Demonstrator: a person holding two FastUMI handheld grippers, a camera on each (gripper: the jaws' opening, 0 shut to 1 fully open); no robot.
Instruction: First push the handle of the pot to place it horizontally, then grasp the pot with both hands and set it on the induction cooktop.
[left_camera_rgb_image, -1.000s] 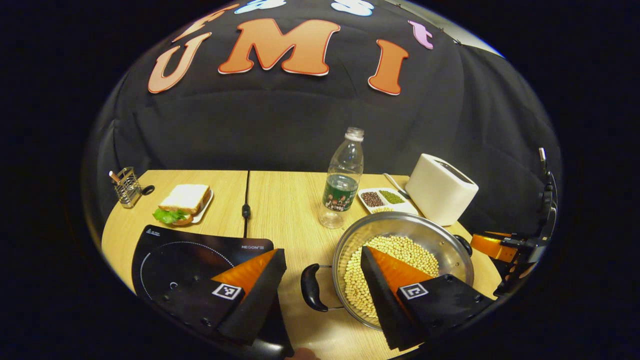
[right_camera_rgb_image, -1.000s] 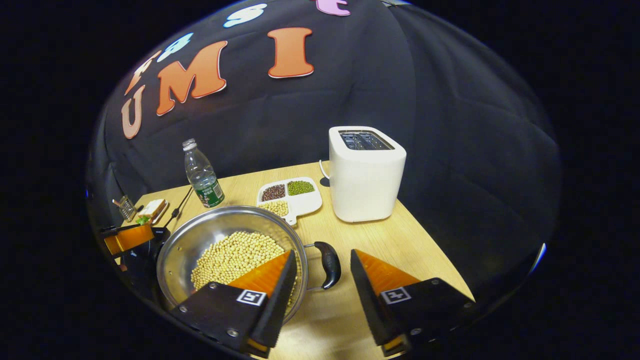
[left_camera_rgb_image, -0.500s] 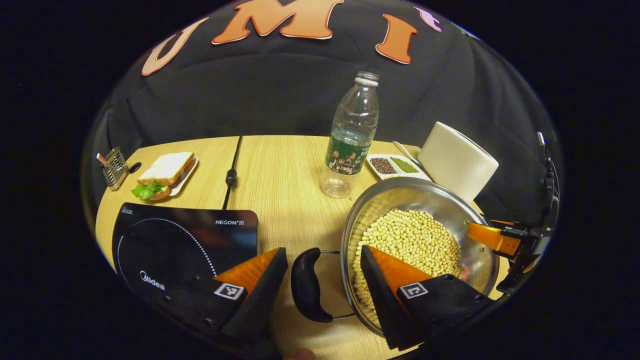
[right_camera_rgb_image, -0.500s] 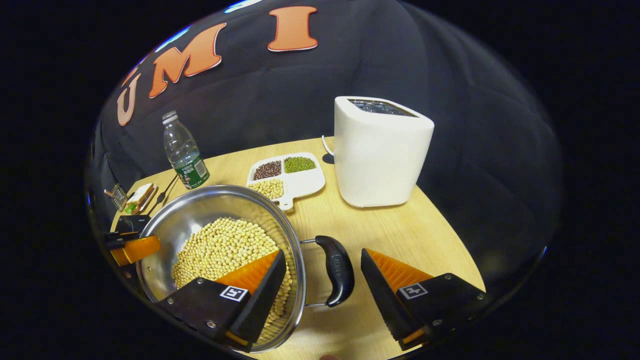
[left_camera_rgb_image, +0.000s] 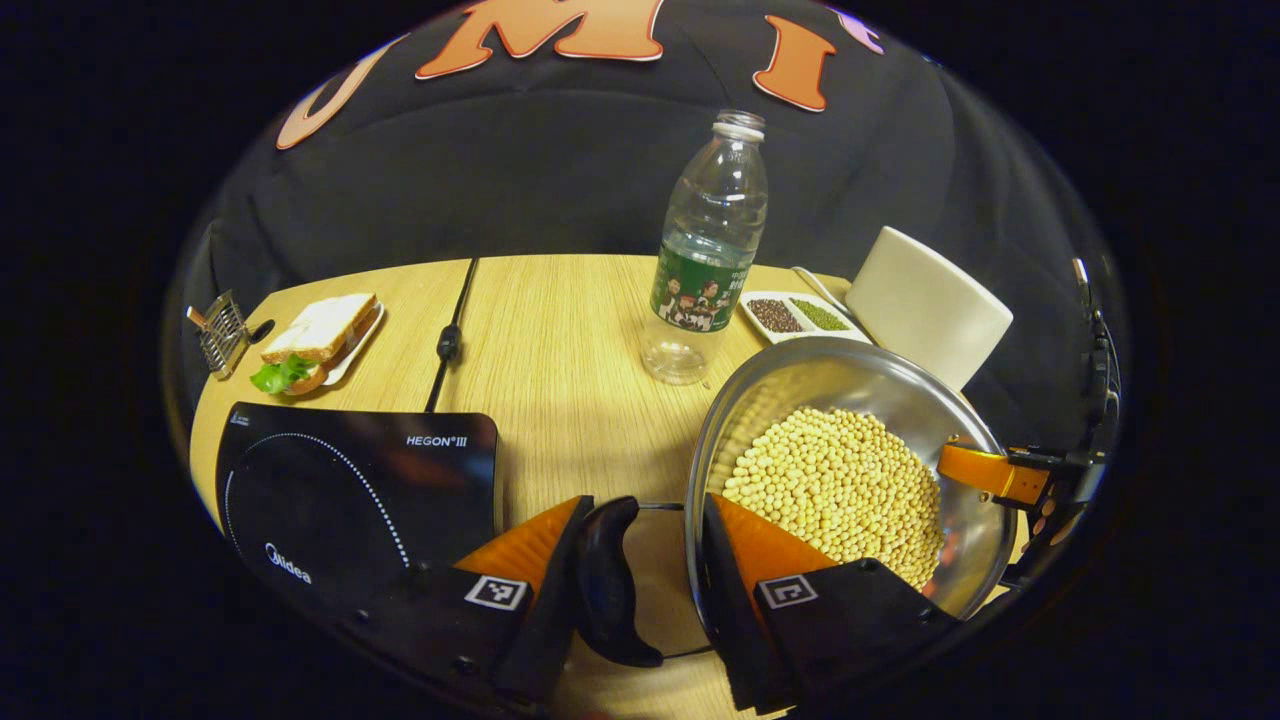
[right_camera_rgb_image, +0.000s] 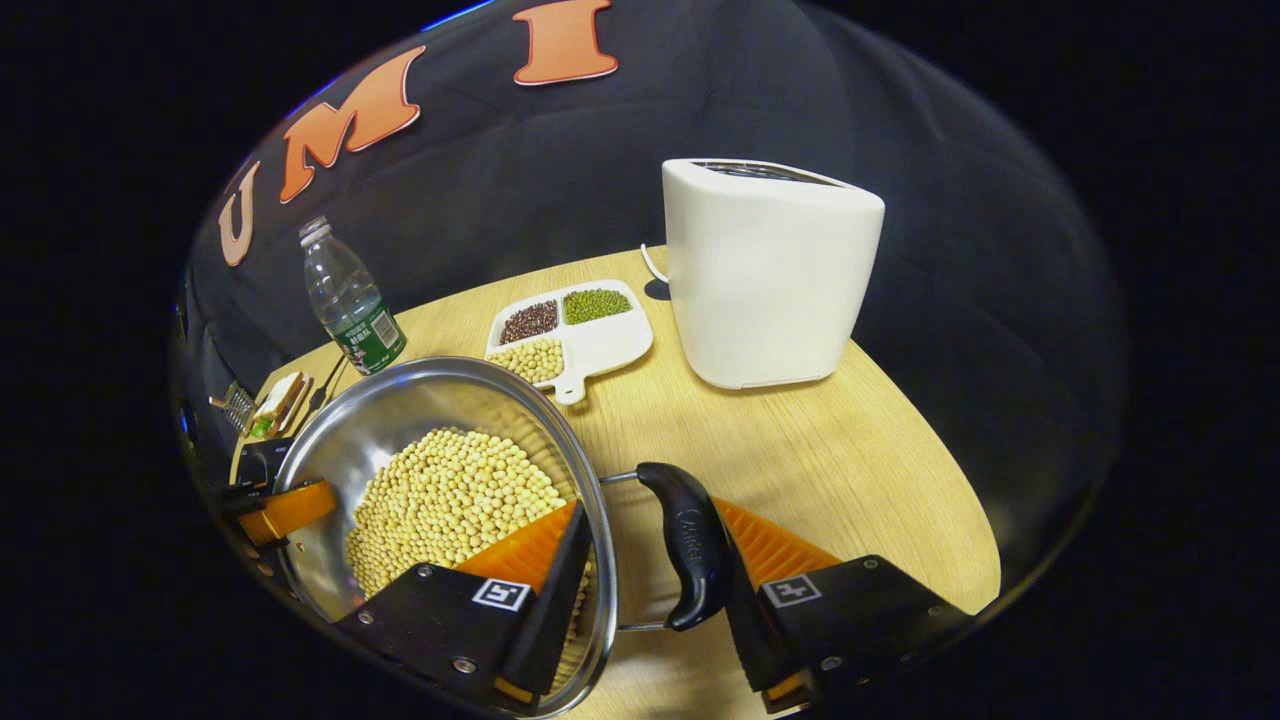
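Note:
A steel pot (left_camera_rgb_image: 800, 375) full of soybeans (left_camera_rgb_image: 840, 480) sits on the wooden table, right of the black induction cooktop (left_camera_rgb_image: 350, 480). Its two black handles lie level. My left gripper (left_camera_rgb_image: 645, 505) has narrowed across the near handle (left_camera_rgb_image: 605, 580): one finger presses the handle's outer side, the other rests inside the rim over the beans. My right gripper (right_camera_rgb_image: 650, 510) clamps the opposite side of the pot (right_camera_rgb_image: 400, 420) the same way, with one finger against its handle (right_camera_rgb_image: 690, 550) and one inside the rim. Each gripper also appears at the pot's far rim: right gripper (left_camera_rgb_image: 995, 472), left gripper (right_camera_rgb_image: 290, 505).
A water bottle (left_camera_rgb_image: 705, 260) stands just behind the pot. A white toaster (right_camera_rgb_image: 770, 270) and a divided dish of beans (right_camera_rgb_image: 570, 335) lie at the back right. A sandwich plate (left_camera_rgb_image: 315, 340), a metal rack (left_camera_rgb_image: 215, 330) and a black cable (left_camera_rgb_image: 450, 340) lie behind the cooktop.
Both grippers came down and in onto the pot's handles. Their fingers went from wide open to closed across handle and rim. The pot has not visibly shifted.

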